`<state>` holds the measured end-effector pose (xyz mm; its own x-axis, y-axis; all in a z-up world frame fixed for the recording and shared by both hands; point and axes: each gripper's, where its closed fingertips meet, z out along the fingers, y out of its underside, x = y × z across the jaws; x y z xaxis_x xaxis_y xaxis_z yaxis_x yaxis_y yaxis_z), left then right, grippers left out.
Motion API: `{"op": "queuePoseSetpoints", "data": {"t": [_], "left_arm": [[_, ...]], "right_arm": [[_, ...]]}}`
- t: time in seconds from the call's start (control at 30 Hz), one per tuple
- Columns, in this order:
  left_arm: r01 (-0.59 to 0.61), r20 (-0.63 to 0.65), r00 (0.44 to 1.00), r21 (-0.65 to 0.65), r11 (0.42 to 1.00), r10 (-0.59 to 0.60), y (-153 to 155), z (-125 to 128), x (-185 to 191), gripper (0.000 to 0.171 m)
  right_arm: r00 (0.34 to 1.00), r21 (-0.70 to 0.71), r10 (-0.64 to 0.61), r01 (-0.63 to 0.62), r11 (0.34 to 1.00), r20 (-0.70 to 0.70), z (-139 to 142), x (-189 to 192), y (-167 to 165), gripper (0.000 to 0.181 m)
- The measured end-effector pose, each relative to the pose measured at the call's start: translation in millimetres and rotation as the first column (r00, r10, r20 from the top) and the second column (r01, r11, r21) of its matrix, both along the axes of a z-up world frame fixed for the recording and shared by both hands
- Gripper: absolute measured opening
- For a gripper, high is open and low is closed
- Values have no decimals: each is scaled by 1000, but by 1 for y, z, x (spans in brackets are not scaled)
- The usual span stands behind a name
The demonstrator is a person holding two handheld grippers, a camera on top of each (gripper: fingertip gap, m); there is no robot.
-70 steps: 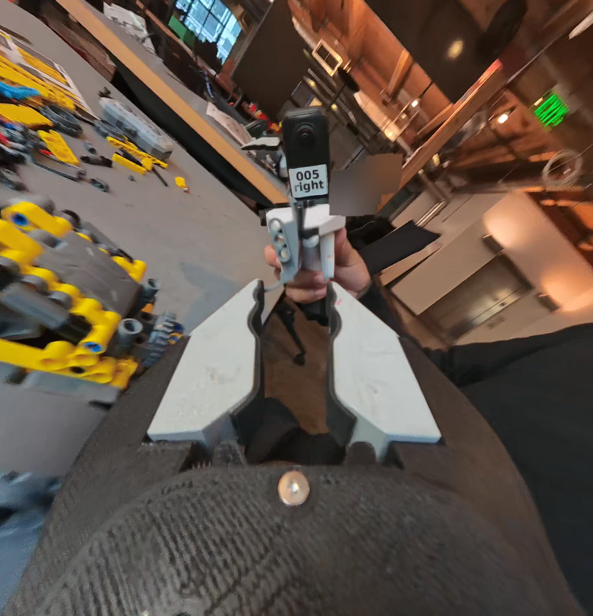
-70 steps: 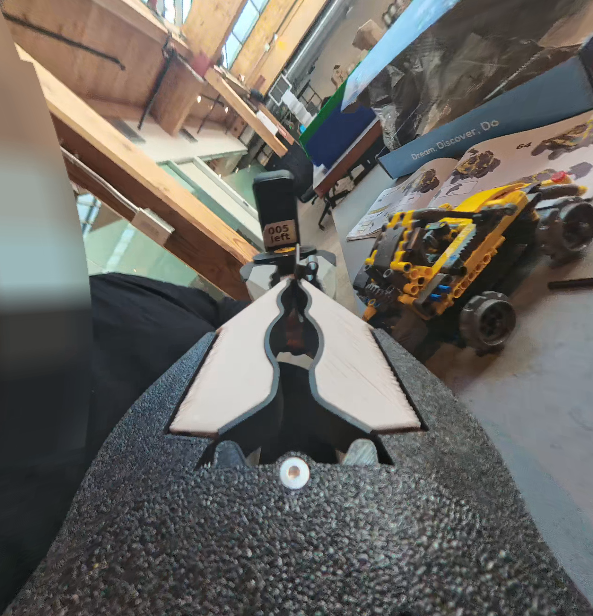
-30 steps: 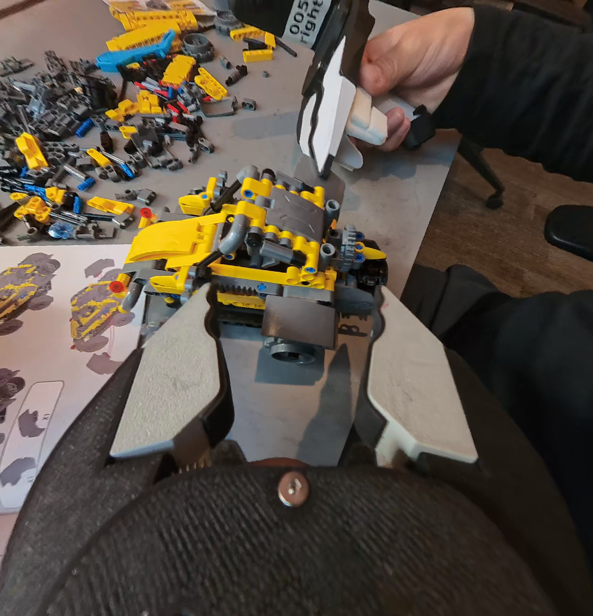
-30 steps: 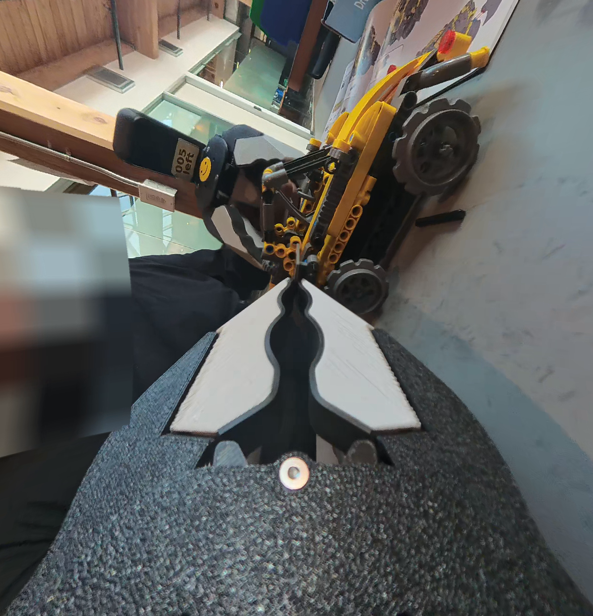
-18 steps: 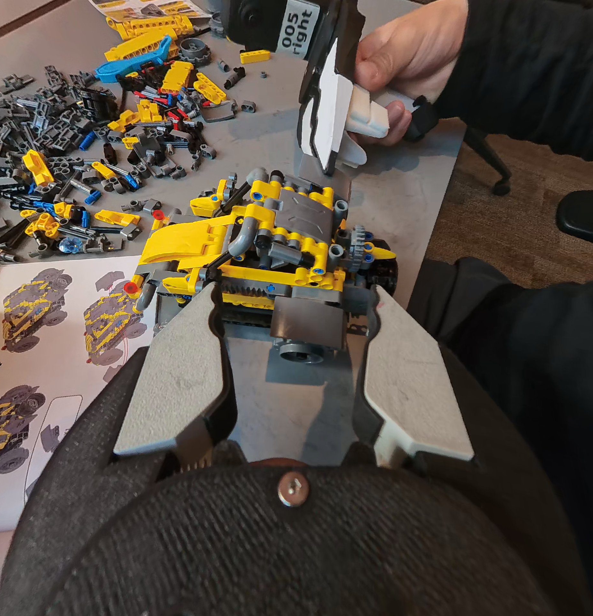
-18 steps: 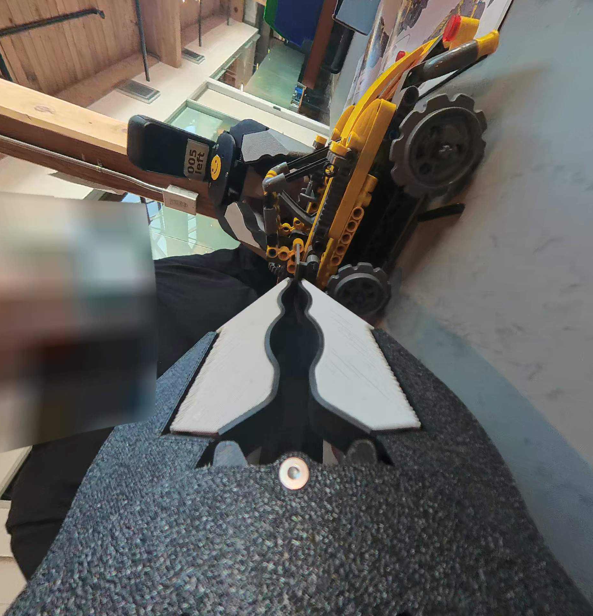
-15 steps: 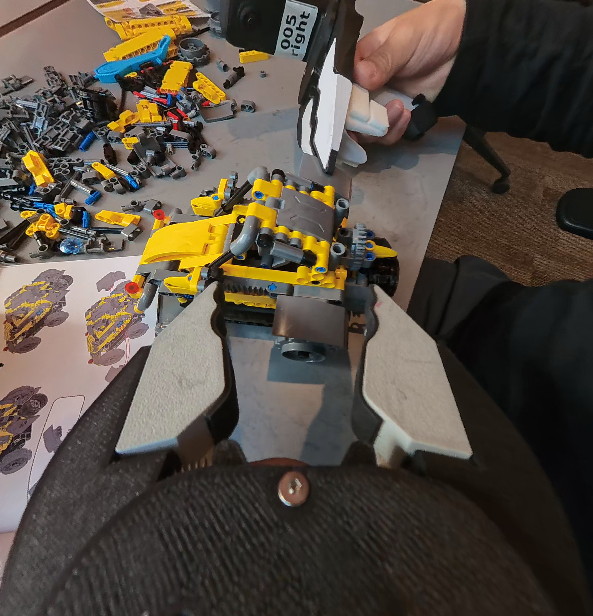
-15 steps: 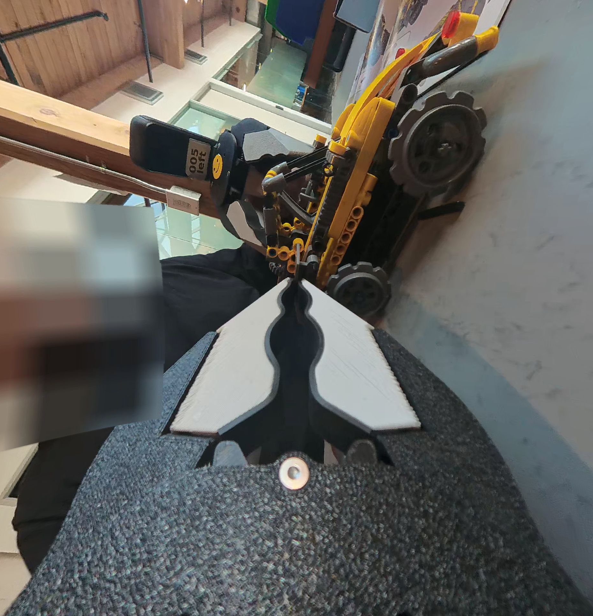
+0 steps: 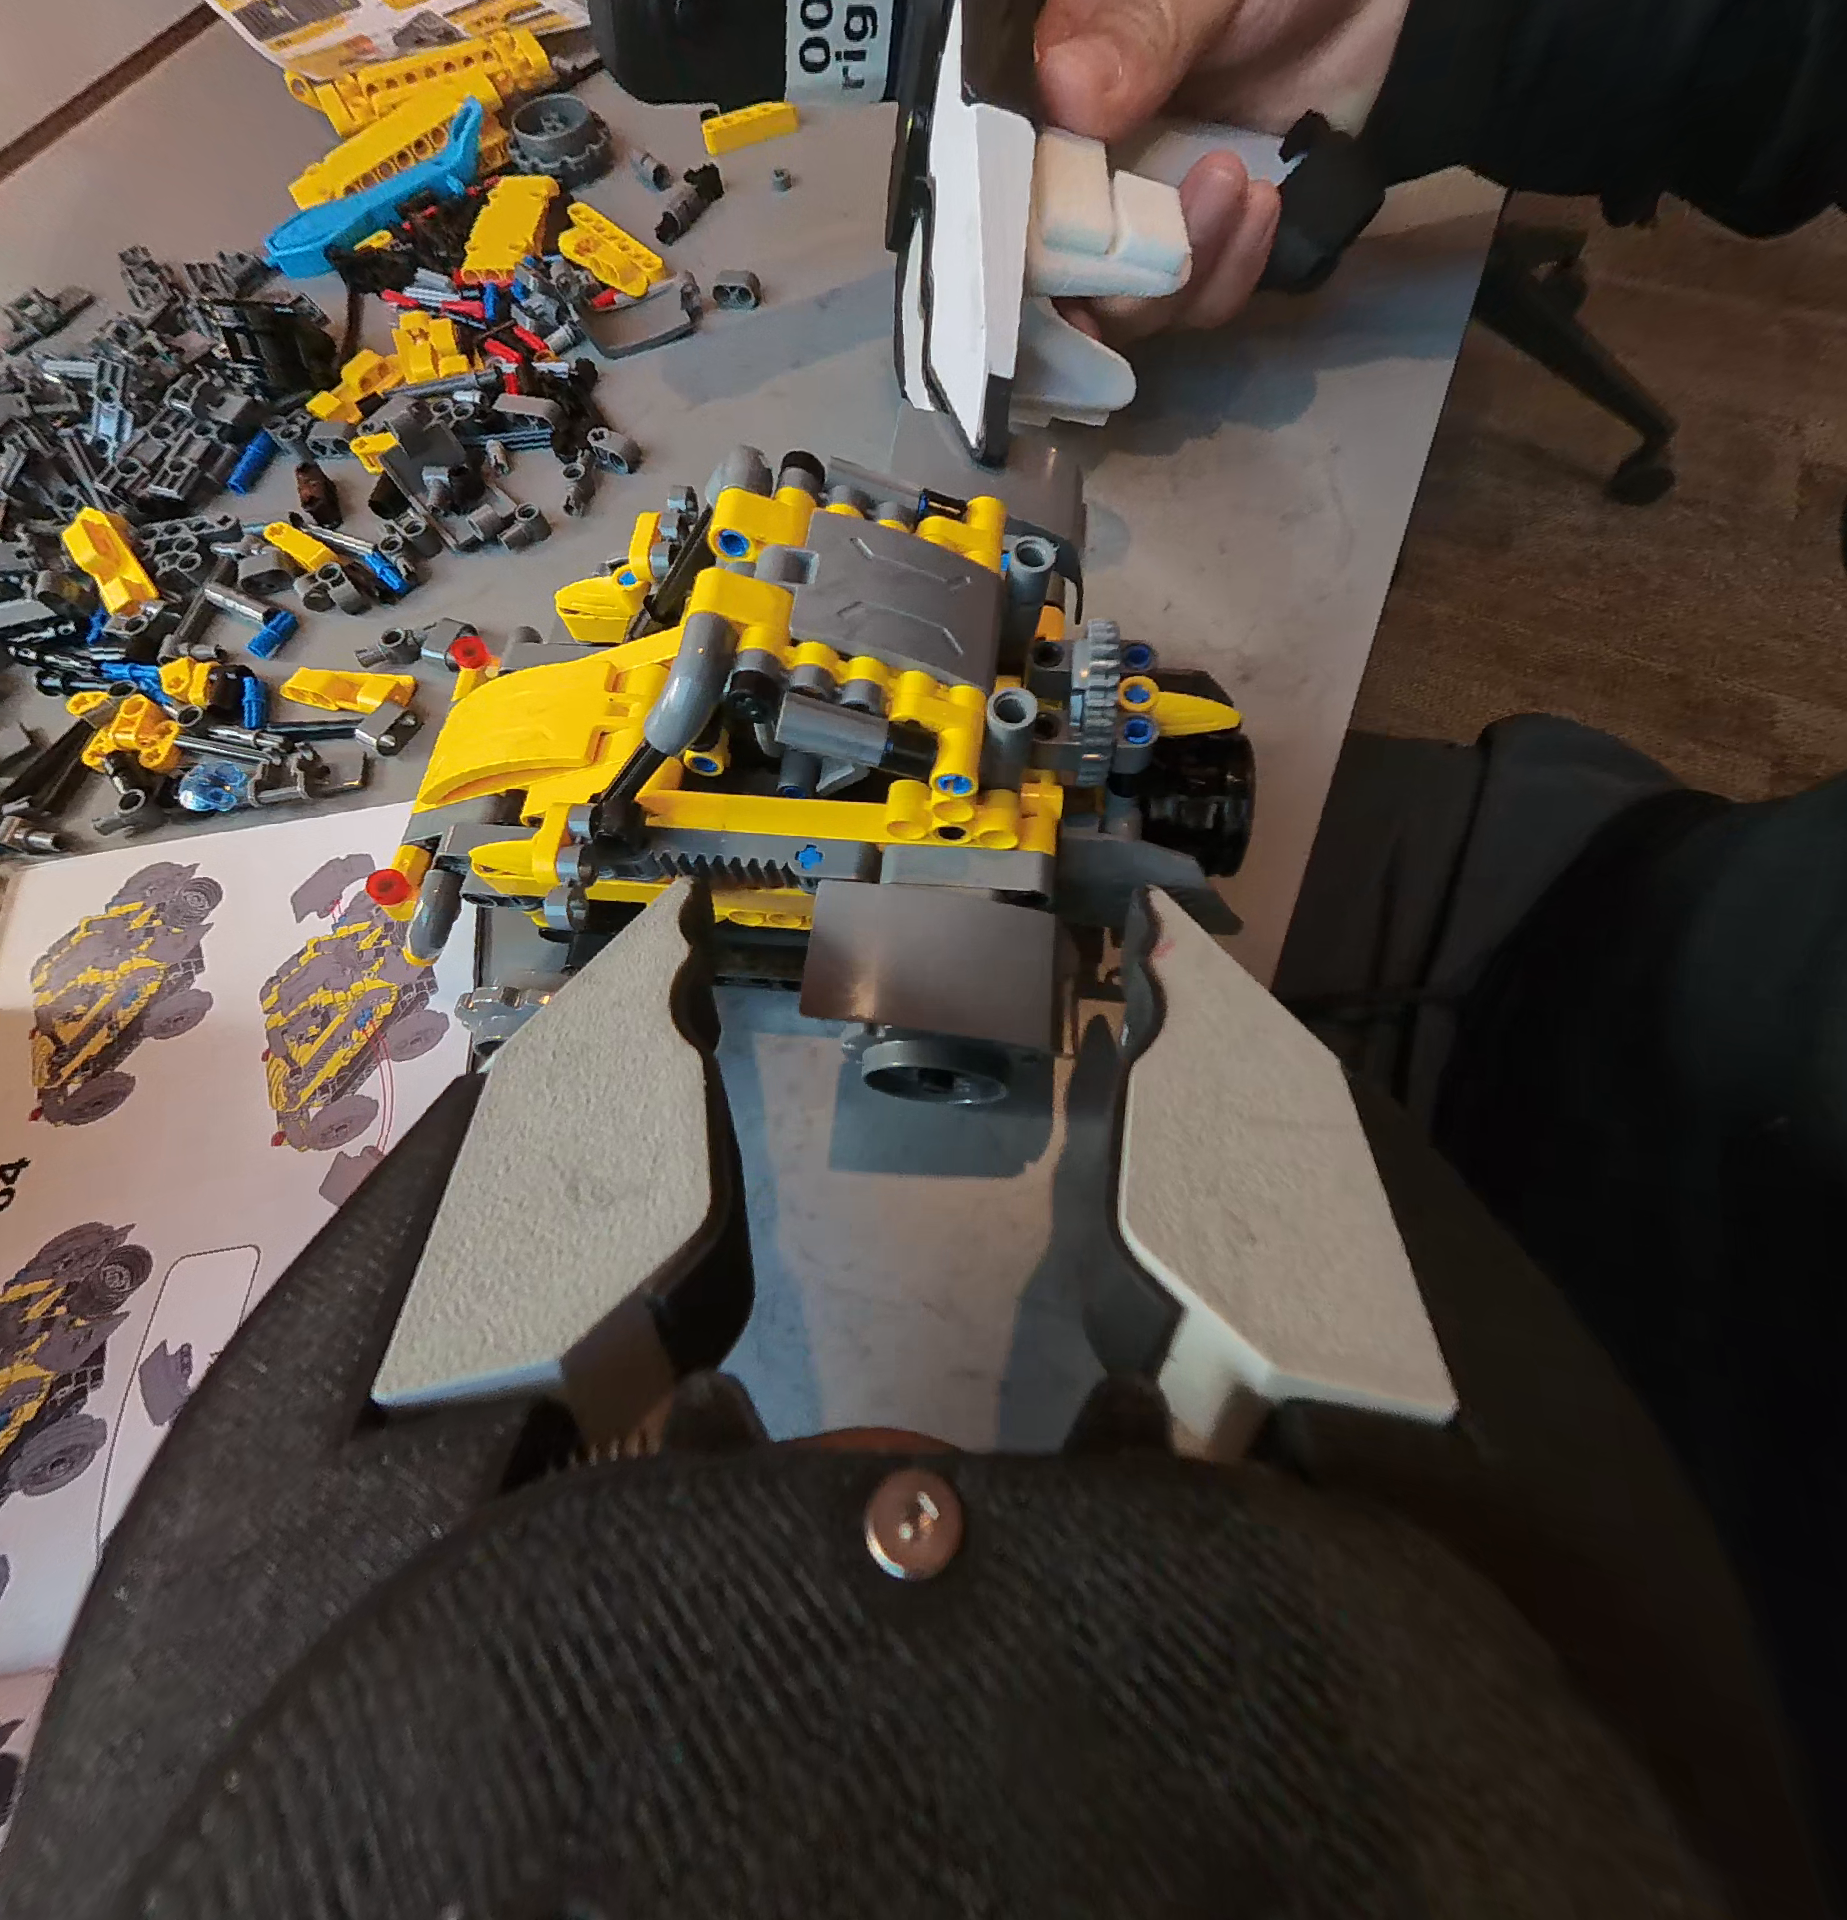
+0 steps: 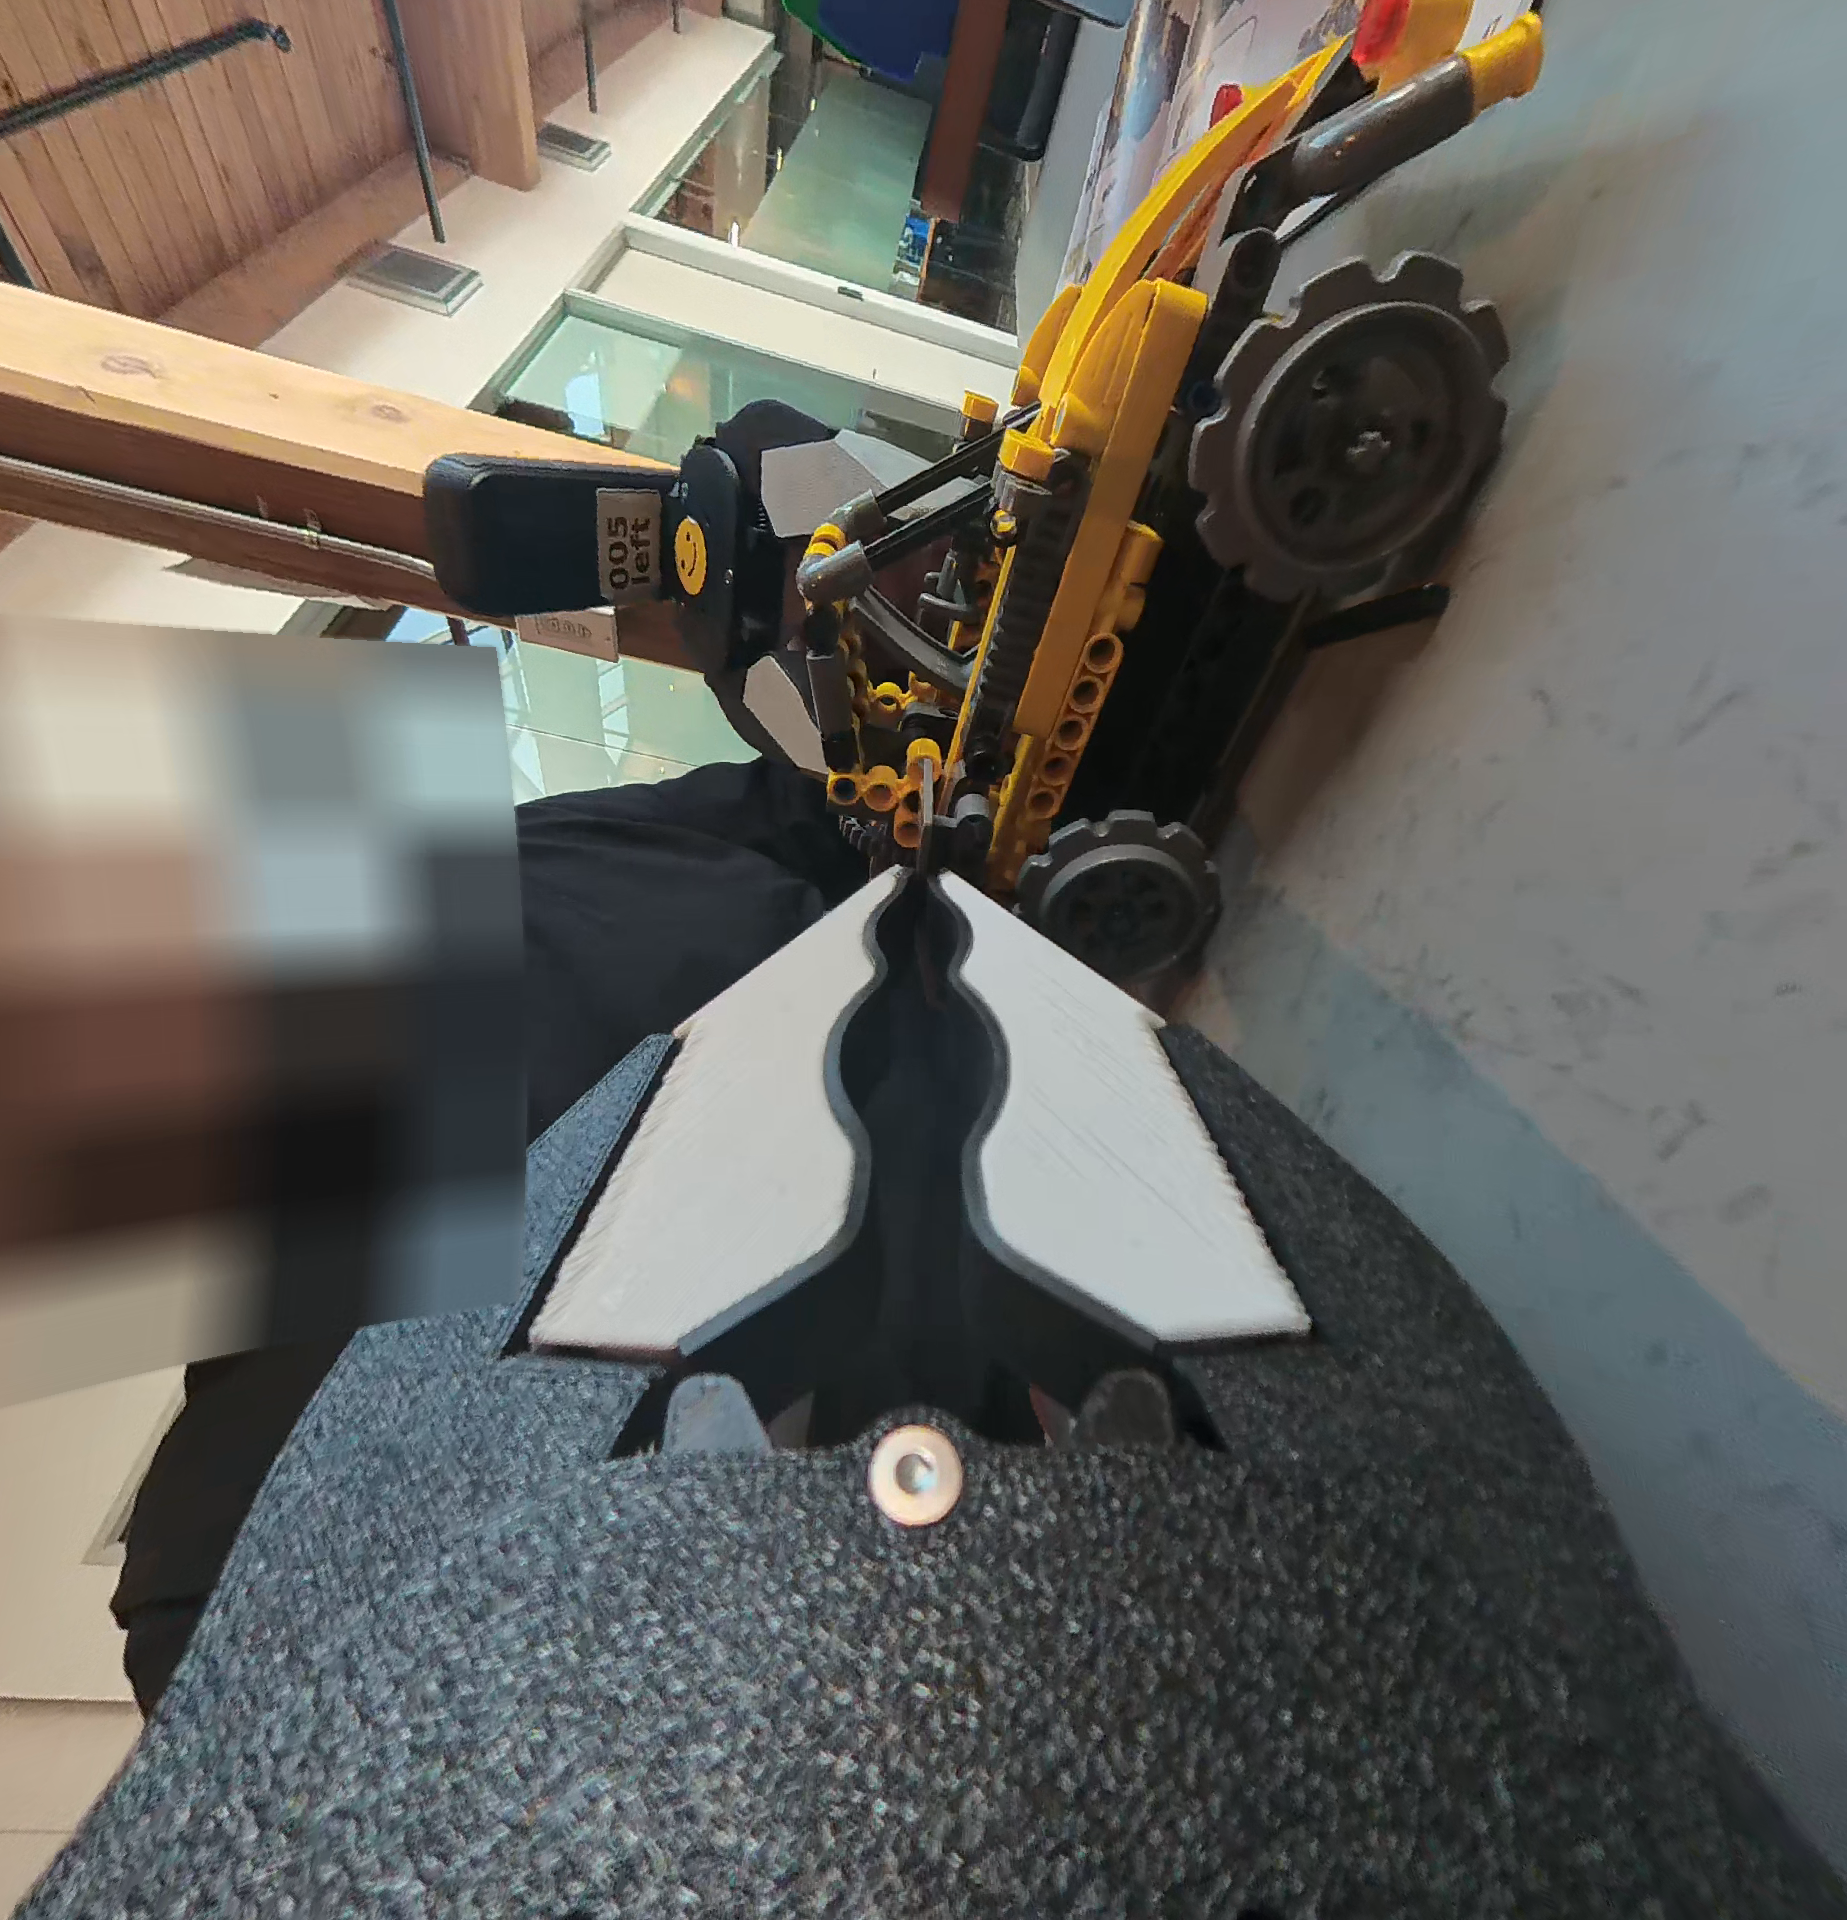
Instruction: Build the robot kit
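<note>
Left wrist view: the left gripper point(image 9: 914, 914) has its fingers apart around the near side of the yellow toy car point(image 9: 825, 727). The car sits at the tabletop point(image 9: 1262, 582) edge and could be nudged off. Loose bricks point(image 9: 275, 416) lie at 10 o'clock.

Right wrist view: the right gripper point(image 10: 917, 878) has its fingers together on a thin grey piece point(image 10: 929, 821) that touches the car's rear at 12 o'clock; it could slip.
</note>
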<state>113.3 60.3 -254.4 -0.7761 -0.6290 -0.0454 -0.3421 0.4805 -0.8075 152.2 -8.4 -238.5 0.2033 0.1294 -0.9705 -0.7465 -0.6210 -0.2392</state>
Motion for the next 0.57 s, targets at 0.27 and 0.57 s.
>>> {"op": "queuePoseSetpoints", "data": {"t": [0.27, 0.57], "left_arm": [[17, -15, 1000, -24, 1000, -18, 0, -6, -4, 66], [24, 6, 1000, -10, 1000, -24, 0, -10, -4, 63]], "right_arm": [[1000, -8, -3, 3, 1000, -6, 0, -1, -1, 0], [1000, -27, 11, -11, 1000, -14, -1, -3, -5, 0]]}}
